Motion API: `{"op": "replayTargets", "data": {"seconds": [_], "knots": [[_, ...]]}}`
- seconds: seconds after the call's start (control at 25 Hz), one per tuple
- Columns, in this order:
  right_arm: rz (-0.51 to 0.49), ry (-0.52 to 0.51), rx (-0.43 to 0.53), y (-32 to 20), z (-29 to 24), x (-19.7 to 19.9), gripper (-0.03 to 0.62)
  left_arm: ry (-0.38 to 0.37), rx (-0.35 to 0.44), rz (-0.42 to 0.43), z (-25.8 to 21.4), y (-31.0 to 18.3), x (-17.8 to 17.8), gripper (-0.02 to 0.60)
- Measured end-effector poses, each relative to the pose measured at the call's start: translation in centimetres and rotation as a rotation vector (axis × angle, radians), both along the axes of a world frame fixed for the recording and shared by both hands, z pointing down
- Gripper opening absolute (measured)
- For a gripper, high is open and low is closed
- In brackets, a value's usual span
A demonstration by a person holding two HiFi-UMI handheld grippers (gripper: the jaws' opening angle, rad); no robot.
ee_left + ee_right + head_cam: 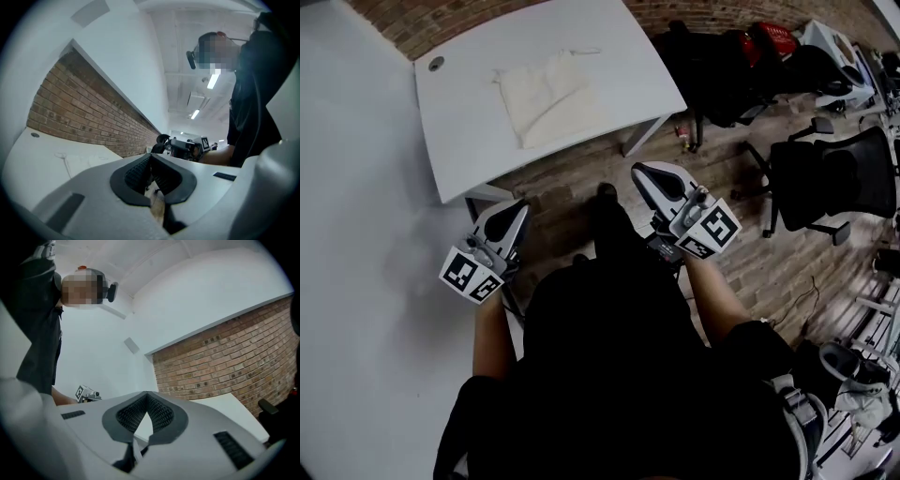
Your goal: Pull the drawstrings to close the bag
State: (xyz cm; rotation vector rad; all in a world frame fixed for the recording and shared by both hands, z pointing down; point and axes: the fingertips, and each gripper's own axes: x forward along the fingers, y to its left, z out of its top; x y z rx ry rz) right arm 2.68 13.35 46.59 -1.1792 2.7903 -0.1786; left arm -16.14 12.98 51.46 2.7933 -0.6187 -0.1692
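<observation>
A cream cloth drawstring bag lies flat on the white table, with a thin string trailing from its upper right corner. My left gripper hangs below the table's near edge, shut and empty. My right gripper is held off the table's near right corner, also shut with nothing between its jaws. Both are well short of the bag. In the left gripper view the bag shows faintly on the table, and the jaws meet at the tip. The right gripper's jaws point at the brick wall.
A brick wall runs behind the table. Black office chairs and bags stand on the wooden floor to the right. A white wall or partition fills the left. A round grommet sits in the table's far left corner.
</observation>
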Motion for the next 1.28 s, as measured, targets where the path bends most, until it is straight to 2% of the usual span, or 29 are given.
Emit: {"op": "replayTargets", "data": {"seconds": [0.16, 0.48, 0.72, 0.8, 0.96, 1.16, 1.28], "knots": [[-0.049, 0.002, -0.002, -4.7, 1.3, 0.8, 0.006, -0.119, 0.026, -0.012, 1.1, -3.6, 2.2, 0.018], [-0.209, 0.027, -0.014, -17.0, 1.3, 2.9, 0.008, -0.224, -0.007, -0.164, -0.3, -14.3, 3.7, 0.018], [-0.246, 0.097, -0.02, -25.0, 2.3, 6.0, 0.011, -0.373, 0.004, -0.254, -0.9, -20.5, 4.0, 0.018], [-0.257, 0.128, -0.029, -26.9, 3.5, 6.3, 0.042, -0.425, -0.011, -0.277, -0.2, -21.9, 3.9, 0.018], [-0.274, 0.177, -0.042, -29.8, 6.0, 6.7, 0.058, -0.507, -0.05, -0.306, 0.8, -24.2, 3.9, 0.02], [-0.269, 0.171, -0.079, -31.5, 8.0, 6.7, 0.06, -0.599, 0.007, -0.294, 2.1, -27.6, 2.0, 0.021], [-0.267, 0.192, -0.107, -31.8, 9.3, 6.1, 0.06, -0.661, 0.043, -0.253, 2.9, -30.4, 1.2, 0.021]]}}
